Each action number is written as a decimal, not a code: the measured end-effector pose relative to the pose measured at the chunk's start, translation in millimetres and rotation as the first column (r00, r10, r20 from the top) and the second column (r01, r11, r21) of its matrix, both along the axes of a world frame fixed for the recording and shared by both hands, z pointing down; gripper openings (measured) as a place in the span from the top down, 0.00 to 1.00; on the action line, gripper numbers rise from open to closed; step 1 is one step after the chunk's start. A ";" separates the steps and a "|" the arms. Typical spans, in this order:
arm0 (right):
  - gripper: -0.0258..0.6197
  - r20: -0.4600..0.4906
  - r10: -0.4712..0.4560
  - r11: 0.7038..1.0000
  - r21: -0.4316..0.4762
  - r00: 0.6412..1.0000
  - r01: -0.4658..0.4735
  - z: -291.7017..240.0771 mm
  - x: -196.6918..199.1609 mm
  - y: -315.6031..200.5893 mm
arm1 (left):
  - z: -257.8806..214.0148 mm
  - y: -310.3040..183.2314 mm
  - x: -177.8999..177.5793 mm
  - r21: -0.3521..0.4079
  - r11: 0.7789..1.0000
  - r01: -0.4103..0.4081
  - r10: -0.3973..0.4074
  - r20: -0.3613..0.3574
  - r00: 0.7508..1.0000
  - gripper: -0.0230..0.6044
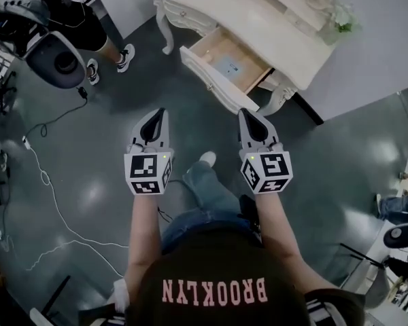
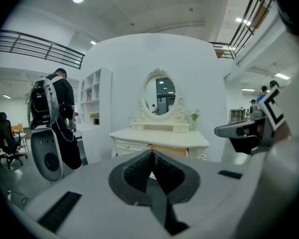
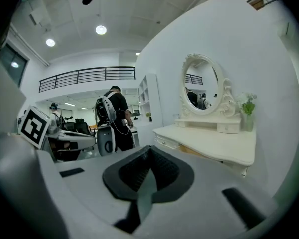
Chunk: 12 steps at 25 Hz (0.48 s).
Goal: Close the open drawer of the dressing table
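A cream dressing table [image 1: 279, 29] stands against the white wall ahead. Its middle drawer [image 1: 226, 65] is pulled out, showing a light wood inside with a blue-white sheet in it. The drawer's front panel [image 1: 214, 81] faces me. Both grippers hang in the air short of it, apart from the drawer. My left gripper [image 1: 157, 115] is shut and holds nothing; its closed tips [image 2: 152, 156] point at the table [image 2: 159, 135]. My right gripper [image 1: 249, 116] is also shut and holds nothing. In the right gripper view its tips [image 3: 148, 151] sit below the table top [image 3: 214, 142].
An oval mirror [image 2: 159, 96] and a small plant [image 1: 341, 20] stand on the table. A person with a backpack rig [image 1: 51, 29] stands at the left. White cables [image 1: 44, 178] trail over the grey floor. Equipment [image 1: 400, 236] crowds the right edge.
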State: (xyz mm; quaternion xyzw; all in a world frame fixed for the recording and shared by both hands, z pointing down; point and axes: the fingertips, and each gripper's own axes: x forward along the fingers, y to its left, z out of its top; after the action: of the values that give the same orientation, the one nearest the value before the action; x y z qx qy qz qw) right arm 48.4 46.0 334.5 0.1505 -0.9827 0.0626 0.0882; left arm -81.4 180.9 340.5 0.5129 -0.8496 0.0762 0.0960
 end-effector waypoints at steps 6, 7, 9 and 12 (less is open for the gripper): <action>0.96 -0.026 0.095 0.994 -0.043 0.995 -0.096 13.1 -34.0 -60.2 | 12.3 -77.3 -43.7 -0.042 0.992 -0.116 0.115 -0.029 0.993 0.96; 0.96 -0.034 0.113 0.992 -0.044 0.993 -0.115 15.3 -38.6 -70.3 | 14.7 -90.2 -50.8 -0.049 0.990 -0.136 0.134 -0.035 0.990 0.96; 0.96 -0.050 0.150 0.987 -0.044 0.987 -0.152 19.7 -46.3 -91.2 | 19.9 -115.2 -64.1 -0.072 0.981 -0.179 0.176 -0.040 0.983 0.96; 0.96 -0.073 0.197 0.978 -0.050 0.978 -0.201 28.9 -52.5 -119.4 | 29.9 -147.0 -81.1 -0.111 0.966 -0.233 0.229 -0.045 0.972 0.96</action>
State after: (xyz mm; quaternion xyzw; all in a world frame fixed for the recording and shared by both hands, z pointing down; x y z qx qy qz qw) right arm -4.0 -73.4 363.4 0.2475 -0.9569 0.0939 0.1191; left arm -162.6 33.9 370.4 0.6032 -0.7766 0.1276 0.1294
